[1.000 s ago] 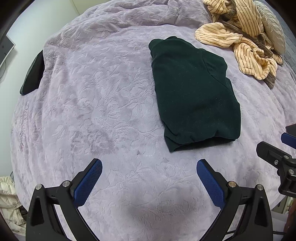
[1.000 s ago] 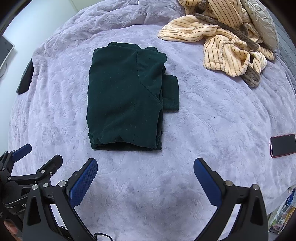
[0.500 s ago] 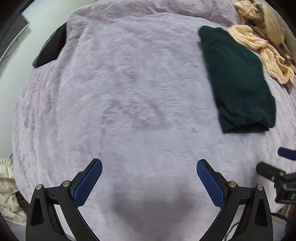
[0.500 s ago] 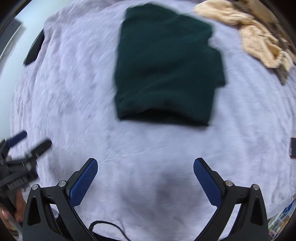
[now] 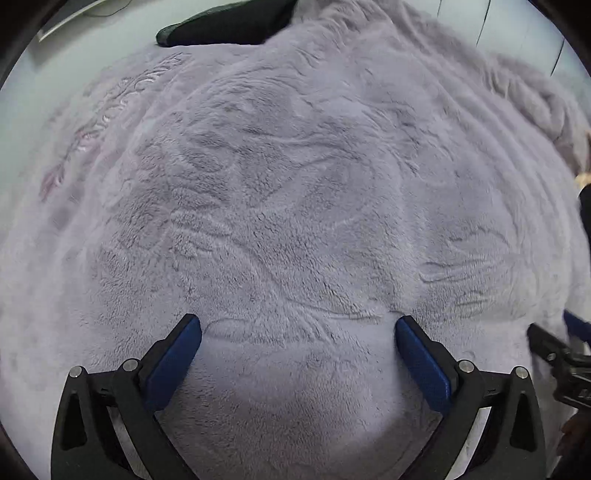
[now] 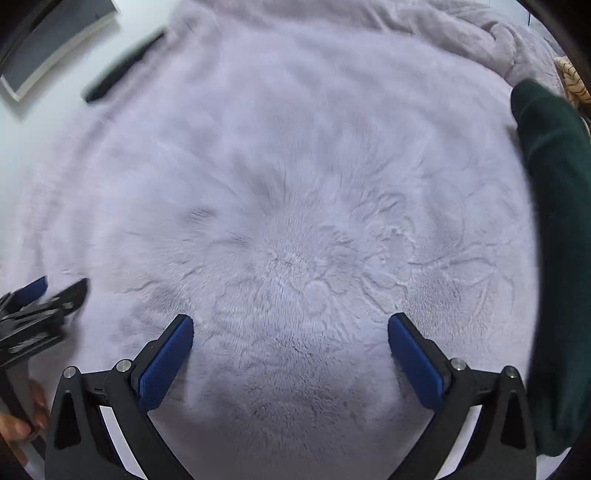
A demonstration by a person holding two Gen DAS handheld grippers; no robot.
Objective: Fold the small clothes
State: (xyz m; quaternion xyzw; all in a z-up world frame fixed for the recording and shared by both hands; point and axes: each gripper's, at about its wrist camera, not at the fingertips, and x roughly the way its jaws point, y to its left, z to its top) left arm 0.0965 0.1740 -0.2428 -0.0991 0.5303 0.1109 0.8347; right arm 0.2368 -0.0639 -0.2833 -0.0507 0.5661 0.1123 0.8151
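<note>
The folded dark green garment point(image 6: 554, 221) lies on the lilac fleece blanket point(image 6: 295, 184) along the right edge of the right wrist view; only a dark sliver of it shows at the right edge of the left wrist view. My right gripper point(image 6: 290, 325) is open over bare blanket, left of the garment. My left gripper point(image 5: 298, 328) is also open, low over the blanket point(image 5: 295, 184), with nothing between its fingers. Each gripper appears at the edge of the other's view: the left one point(image 6: 40, 295) and the right one point(image 5: 554, 343).
A dark flat object point(image 5: 225, 26) lies at the blanket's far edge. A scrap of yellow striped clothing point(image 6: 572, 79) peeks in beyond the green garment. A hand point(image 6: 22, 421) holds the left gripper. A framed dark panel point(image 6: 51, 44) sits off the bed.
Both grippers swung left and dropped closer to the blanket. The green garment slid out to the right edge of both views. Both stayed open.
</note>
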